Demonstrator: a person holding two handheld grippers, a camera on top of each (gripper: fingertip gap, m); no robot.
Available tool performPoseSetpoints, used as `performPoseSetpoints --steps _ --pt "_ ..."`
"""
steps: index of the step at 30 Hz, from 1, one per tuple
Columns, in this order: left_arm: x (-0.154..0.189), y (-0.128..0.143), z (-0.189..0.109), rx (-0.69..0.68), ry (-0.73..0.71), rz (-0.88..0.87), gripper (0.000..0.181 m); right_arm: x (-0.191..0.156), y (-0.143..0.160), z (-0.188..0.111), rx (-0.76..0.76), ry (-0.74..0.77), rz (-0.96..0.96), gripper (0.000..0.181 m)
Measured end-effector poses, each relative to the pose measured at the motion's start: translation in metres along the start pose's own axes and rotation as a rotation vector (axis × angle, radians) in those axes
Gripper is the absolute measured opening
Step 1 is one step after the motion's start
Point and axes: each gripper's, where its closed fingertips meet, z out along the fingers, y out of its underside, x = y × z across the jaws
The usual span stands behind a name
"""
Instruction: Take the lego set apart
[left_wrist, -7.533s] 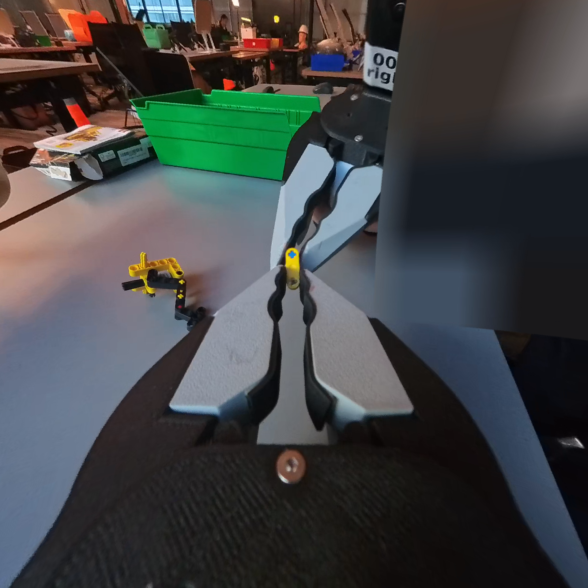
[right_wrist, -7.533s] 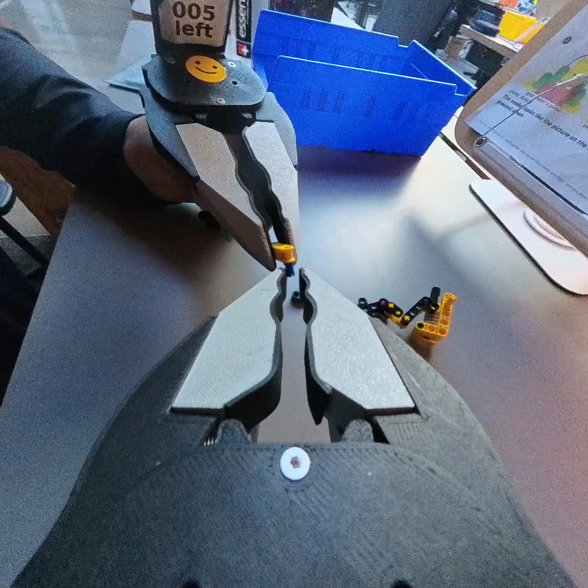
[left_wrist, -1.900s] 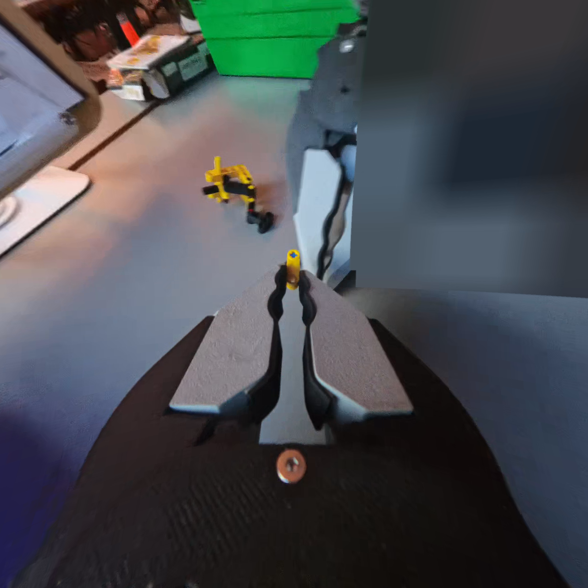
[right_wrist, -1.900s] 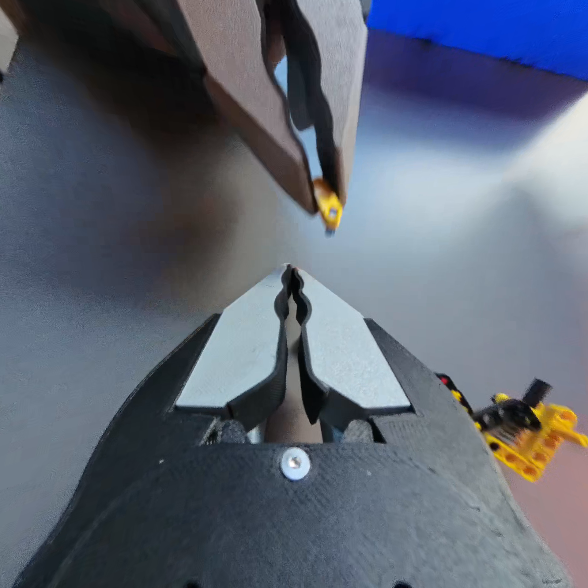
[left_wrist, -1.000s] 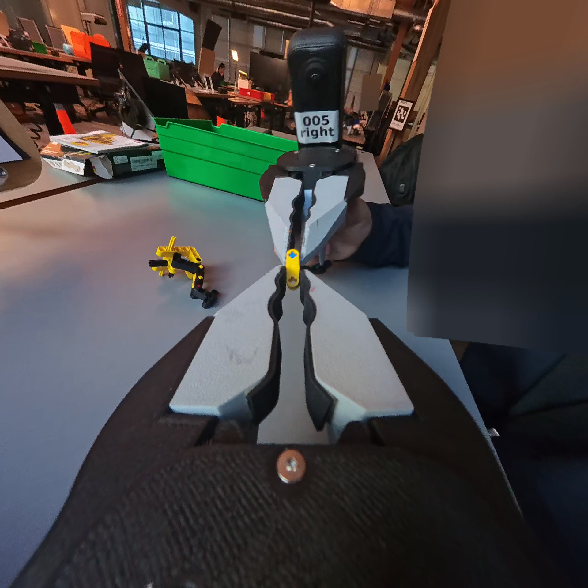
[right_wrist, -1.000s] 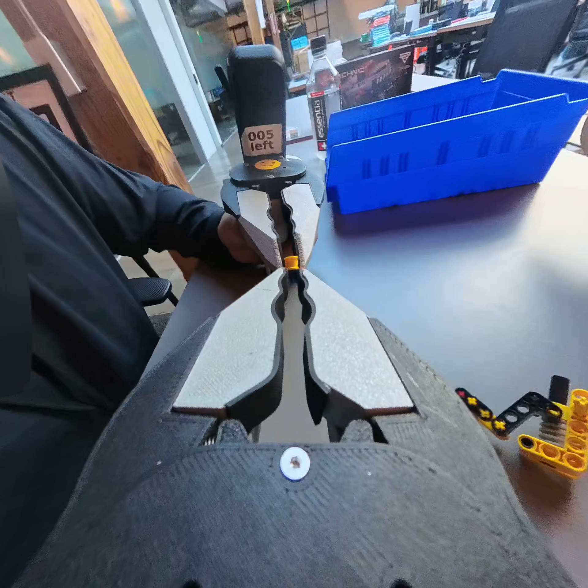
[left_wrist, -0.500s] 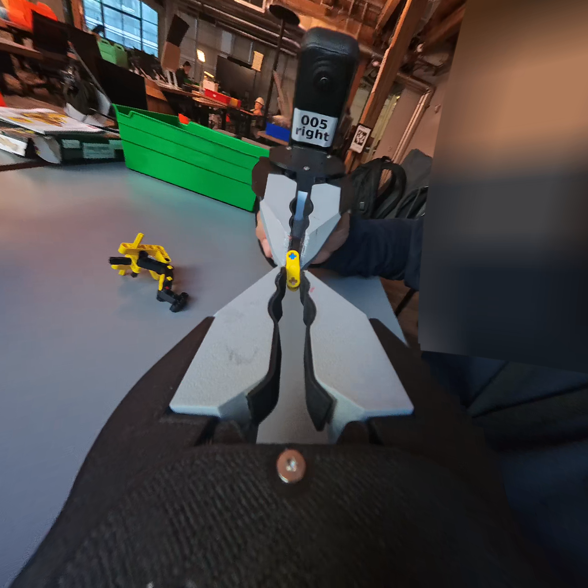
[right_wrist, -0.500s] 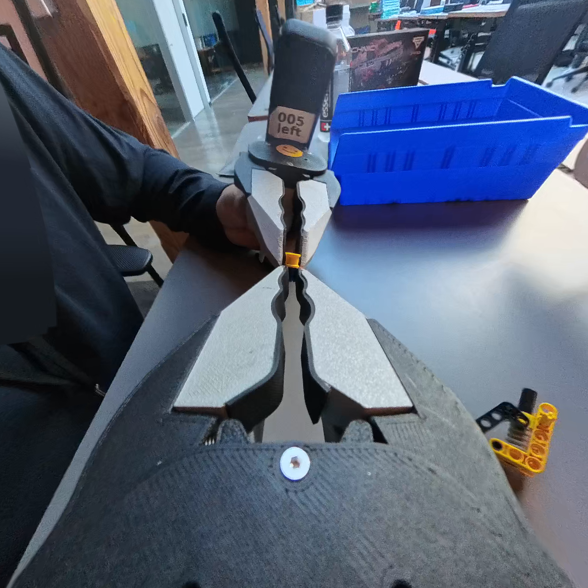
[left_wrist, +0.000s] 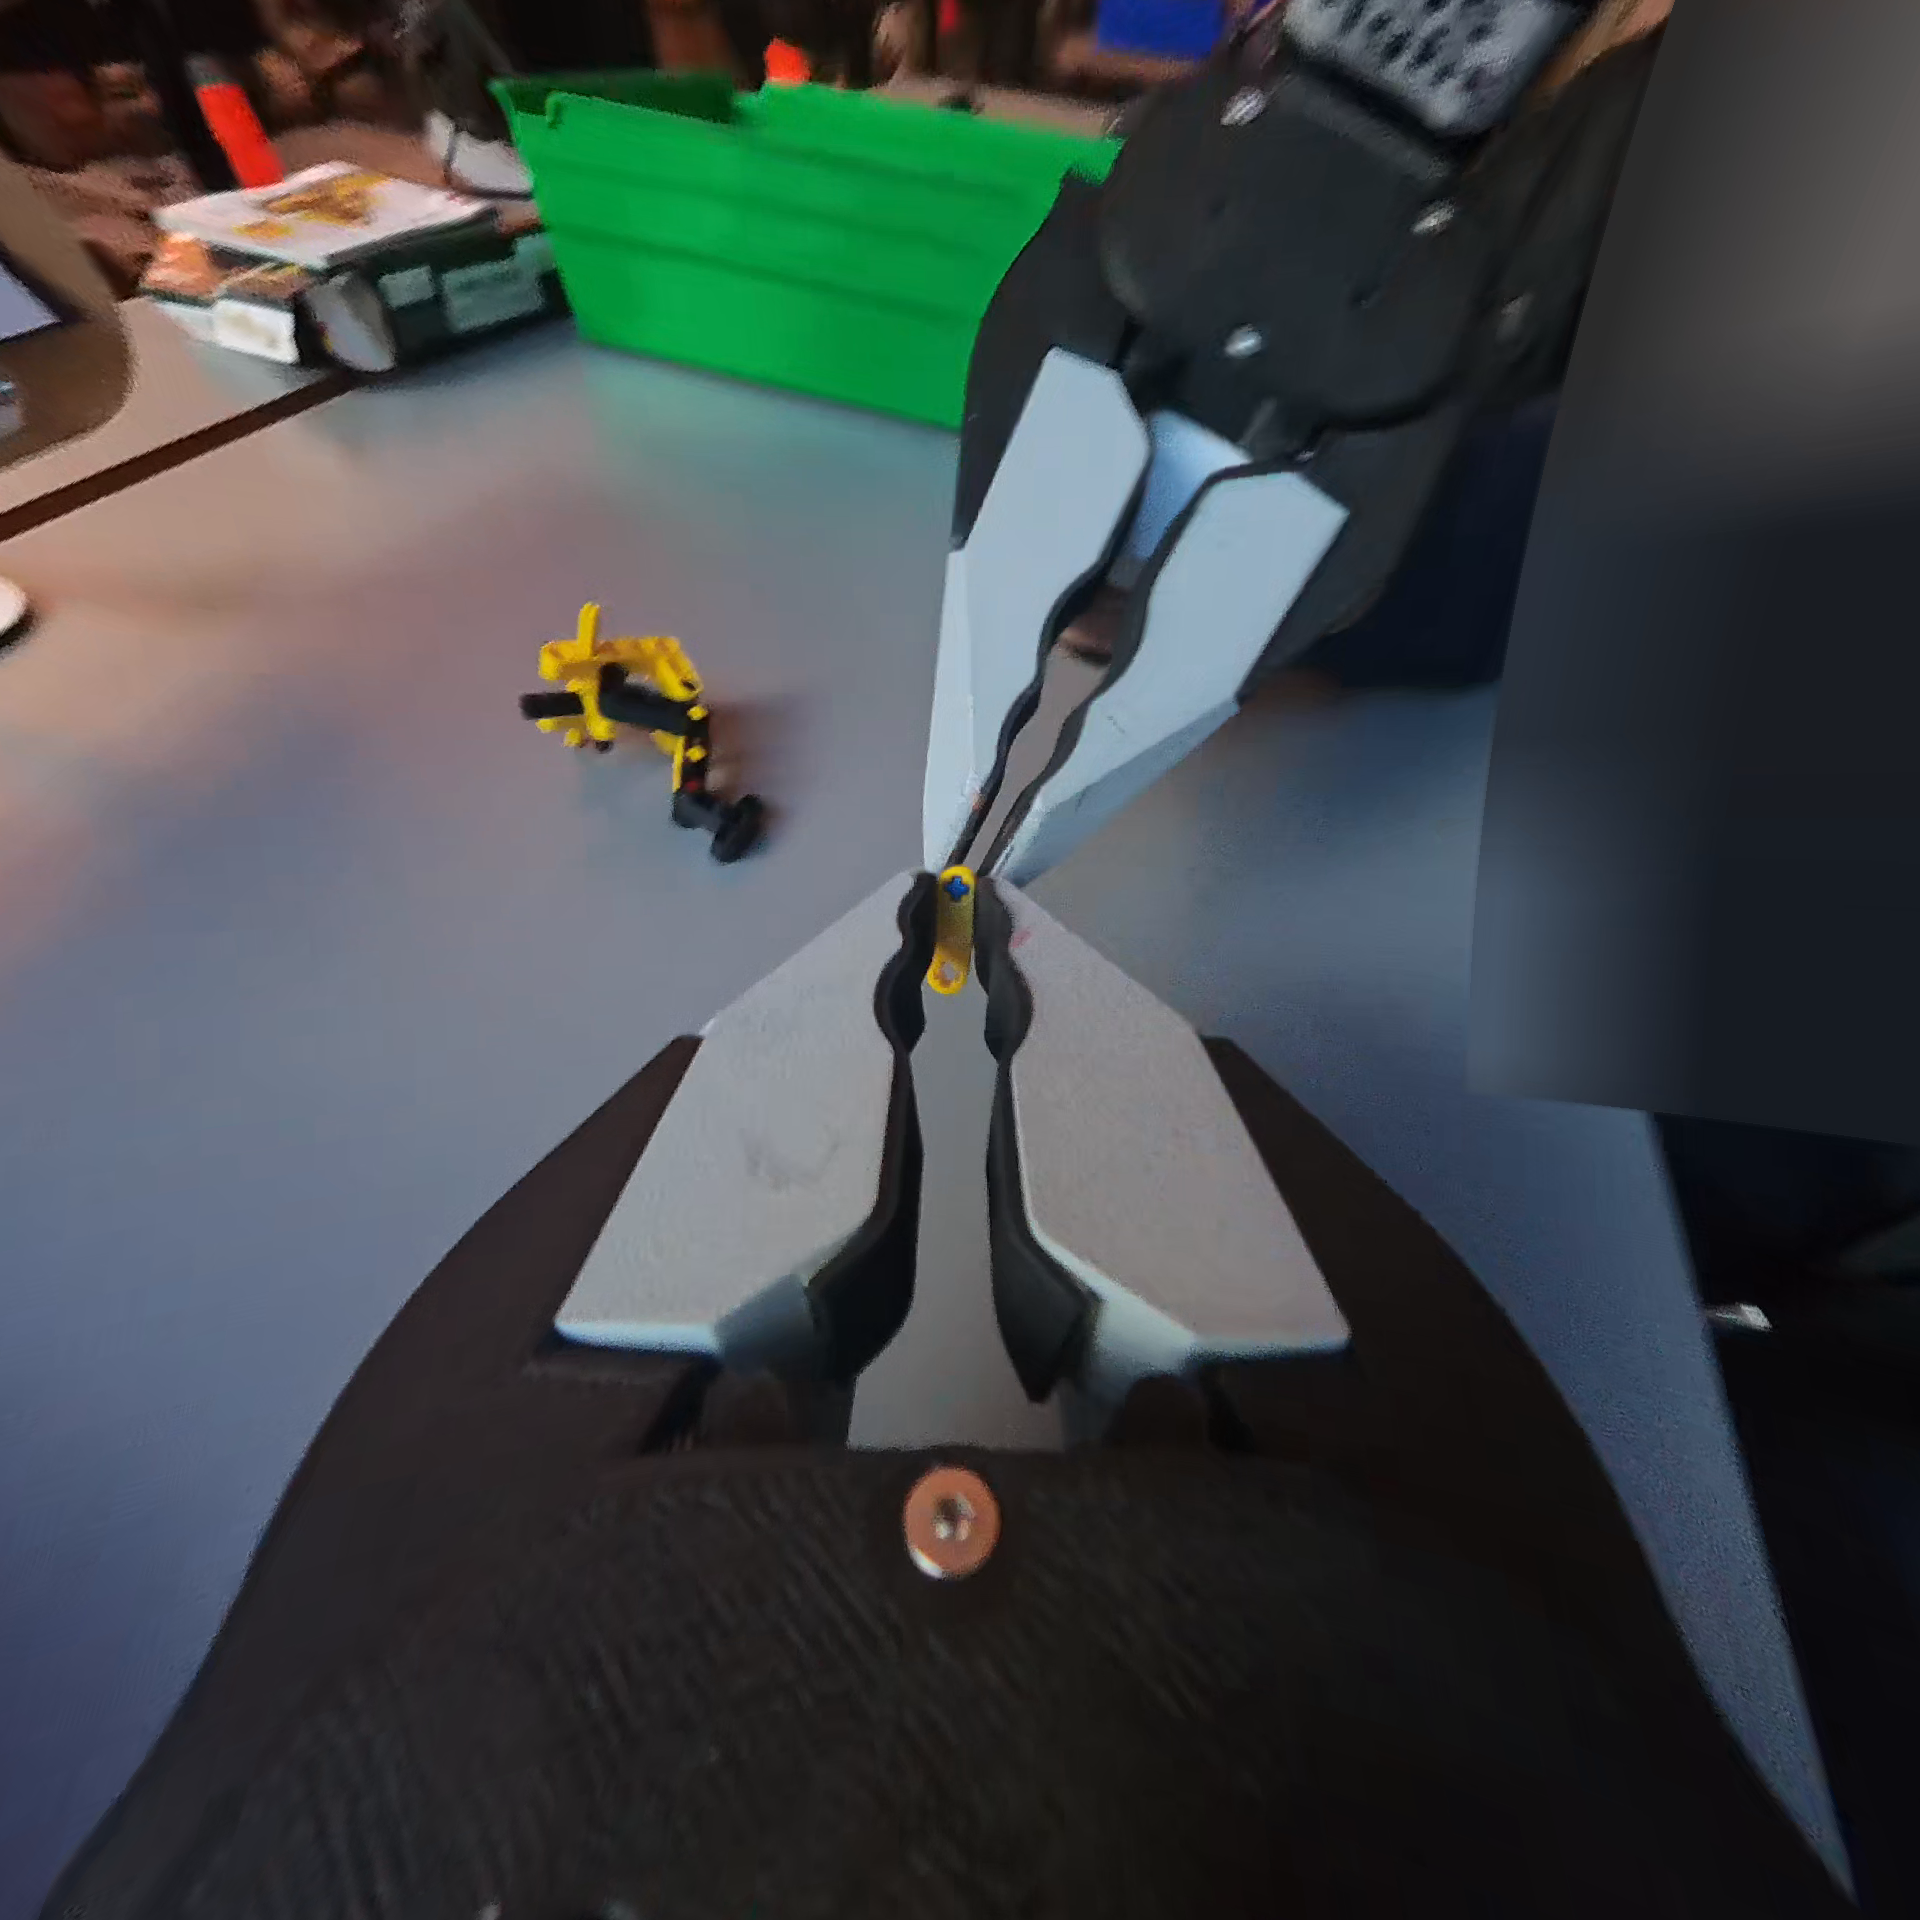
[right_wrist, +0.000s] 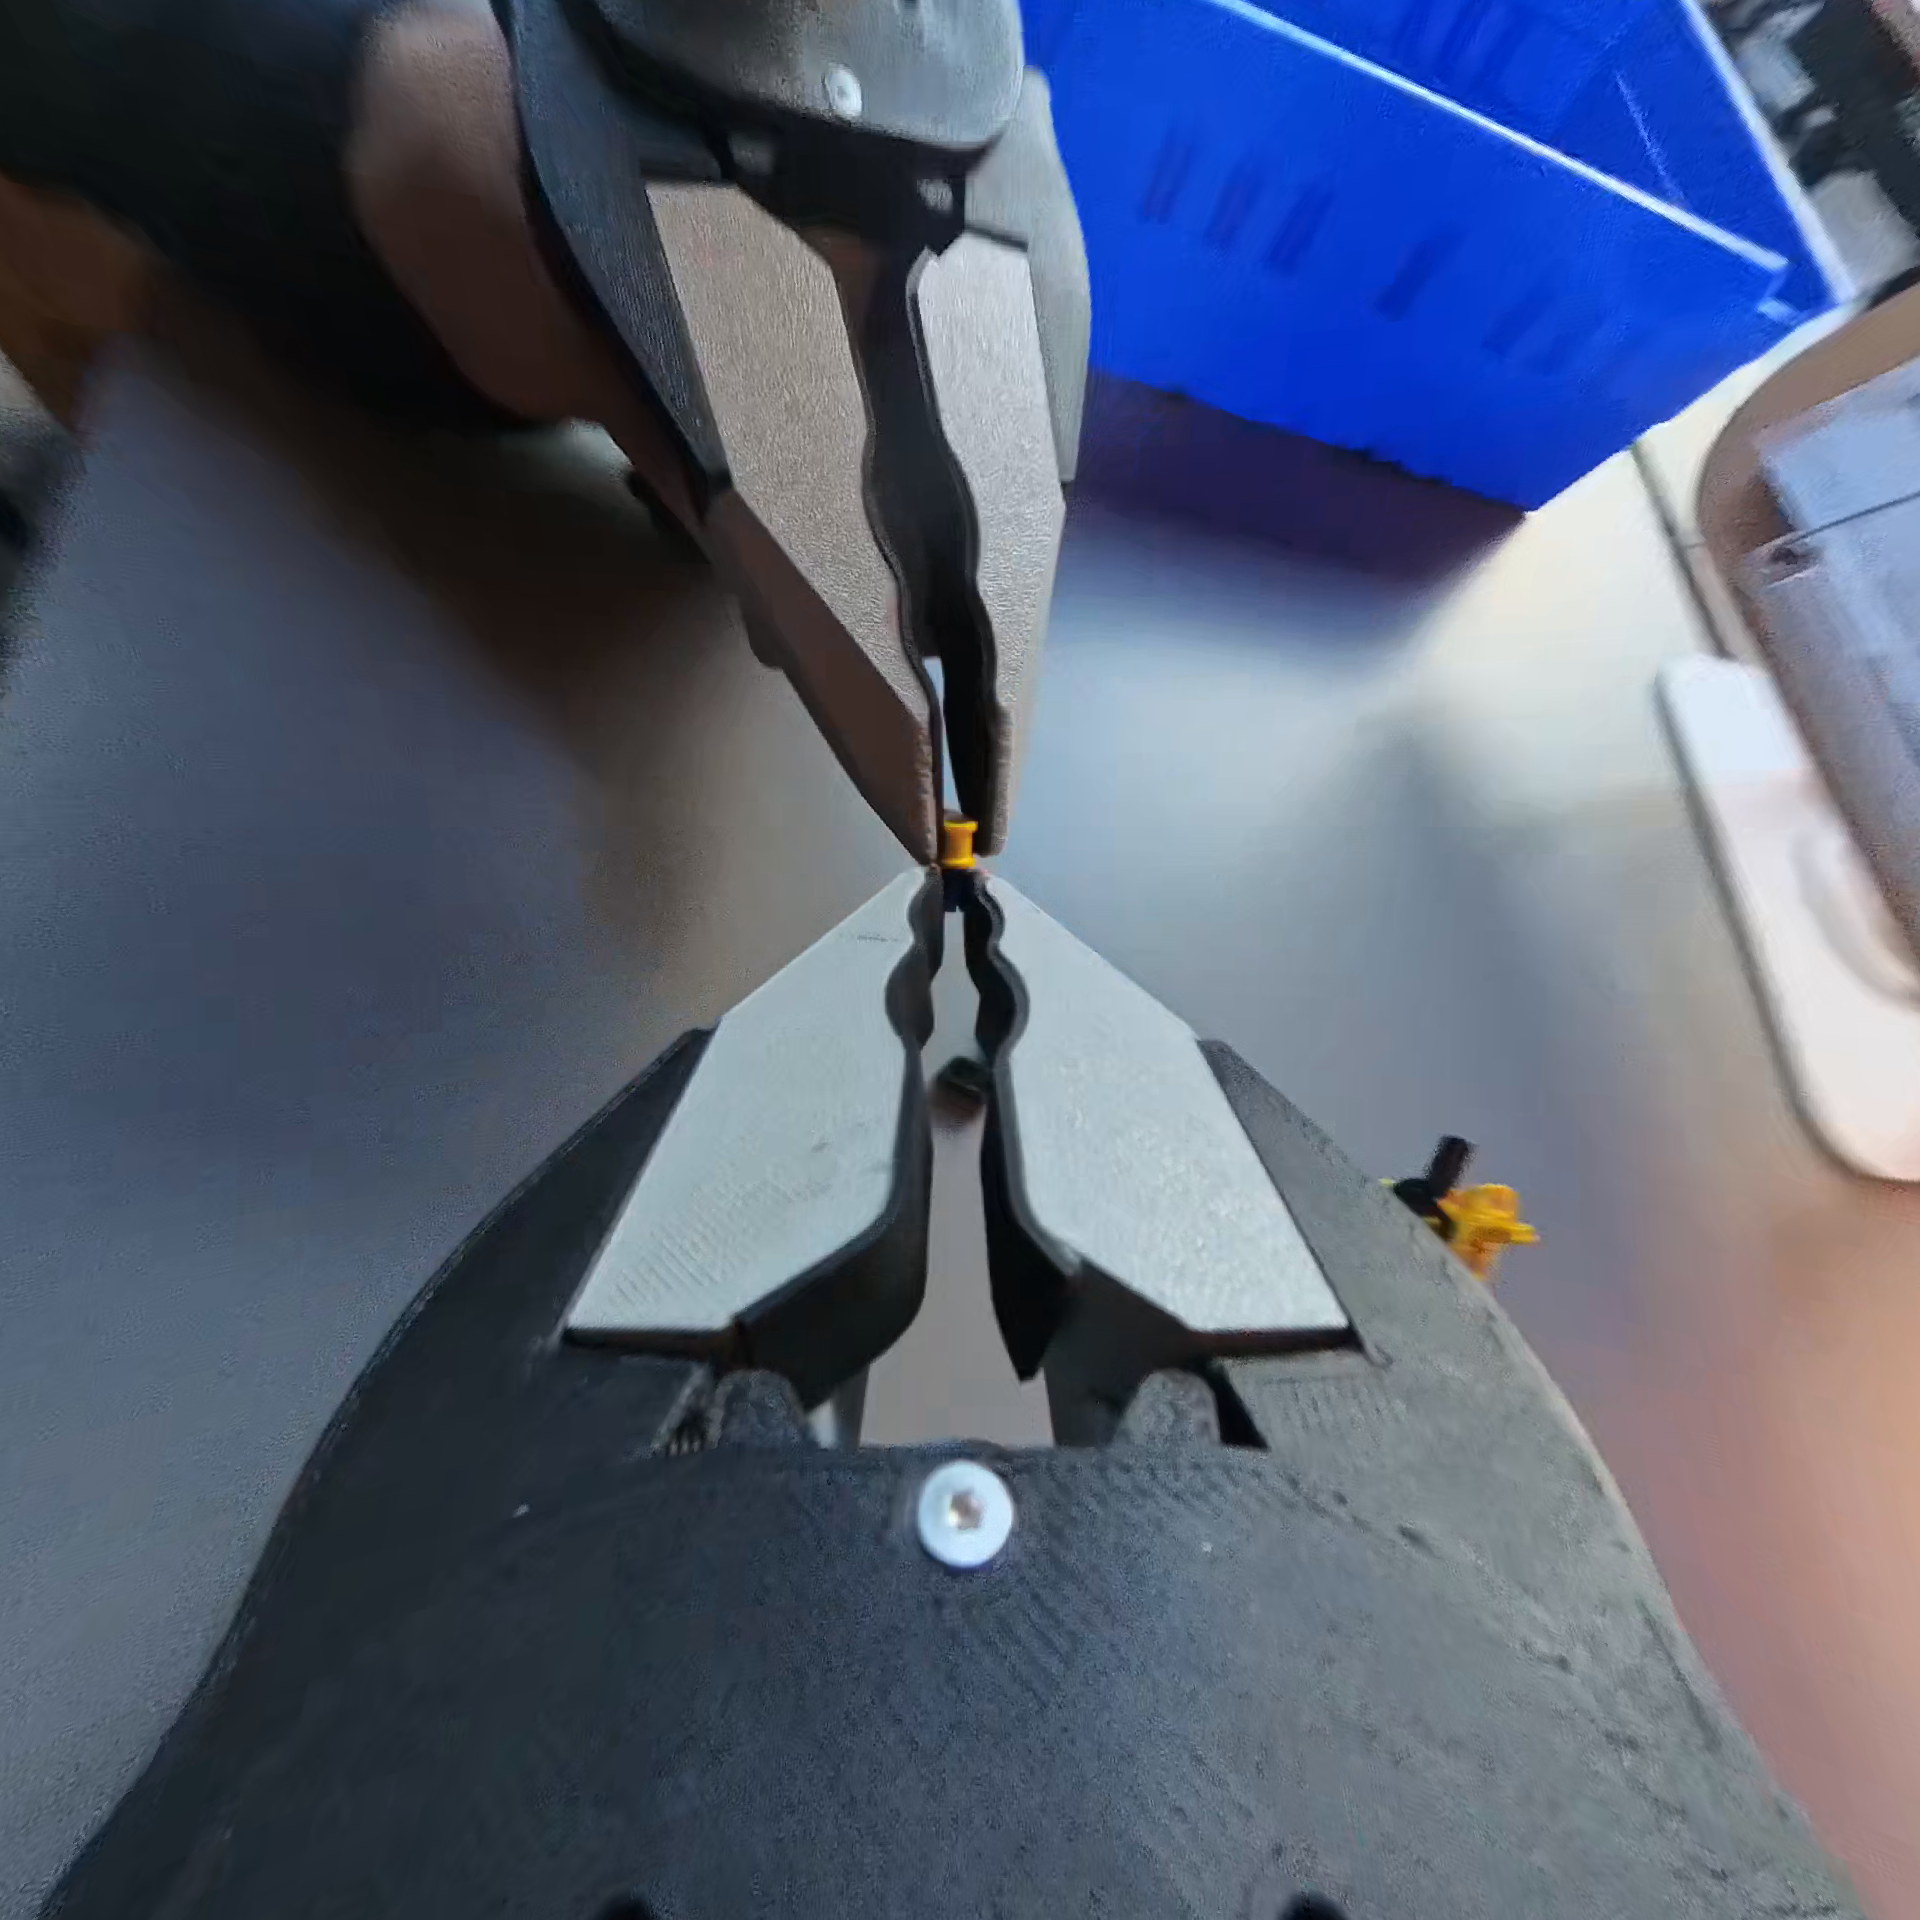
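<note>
Both tongs meet tip to tip above grey desk (left_wrist: 312, 1039). Left tongs (left_wrist: 951, 914) clamped on small yellow piece (left_wrist: 954, 930) with blue pin at top. Right tongs (right_wrist: 954, 891) closed nearly together on dark end just below yellow piece; exact grip too small to tell. Rest of lego set (left_wrist: 639, 717), yellow and black, lies on desk well apart, left of tongs. Tiny black part (right_wrist: 961, 1075) on desk under right tongs. Green bin (left_wrist: 769, 260) behind set, blue bin (right_wrist: 1403, 260) at opposite end.
</note>
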Motion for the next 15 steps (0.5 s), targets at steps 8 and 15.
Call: performPoseSetpoints --steps 8,15 --pt "-0.009 -0.014 -0.004 0.142 0.077 -0.293 0.004 0.011 -0.009 -0.003 0.045 0.101 -0.034 0.002" --pt "-0.01 -0.013 -0.014 0.013 -0.011 0.01 0.0 0.021 -0.001 -0.015 0.277 -0.365 0.701 0.001"
